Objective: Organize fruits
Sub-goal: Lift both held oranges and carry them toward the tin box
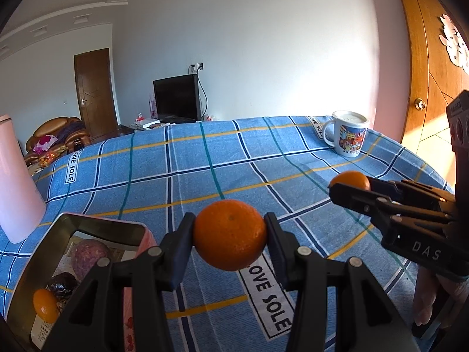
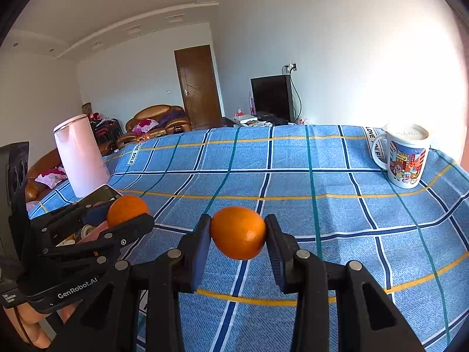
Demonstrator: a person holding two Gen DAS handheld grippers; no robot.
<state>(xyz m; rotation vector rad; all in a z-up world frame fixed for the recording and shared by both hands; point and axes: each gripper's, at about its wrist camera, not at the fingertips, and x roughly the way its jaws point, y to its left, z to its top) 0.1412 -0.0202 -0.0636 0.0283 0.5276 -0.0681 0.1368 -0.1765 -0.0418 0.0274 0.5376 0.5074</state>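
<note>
My left gripper (image 1: 230,233) is shut on an orange (image 1: 230,234) and holds it above the blue checked tablecloth (image 1: 205,176). My right gripper (image 2: 238,233) is shut on a second orange (image 2: 238,232), also above the cloth. Each gripper shows in the other's view: the right one with its orange (image 1: 350,180) at the right, the left one with its orange (image 2: 126,209) at the left. A metal tin (image 1: 44,264) at lower left holds a small orange (image 1: 45,305), a purple round fruit (image 1: 89,256) and a dark wrapped item.
A pink kettle (image 2: 80,155) stands at the table's left, behind the tin. A cartoon mug (image 2: 406,157) stands at the far right corner. A wooden door (image 1: 425,73) is to the right. A TV, sofa and door lie beyond the table.
</note>
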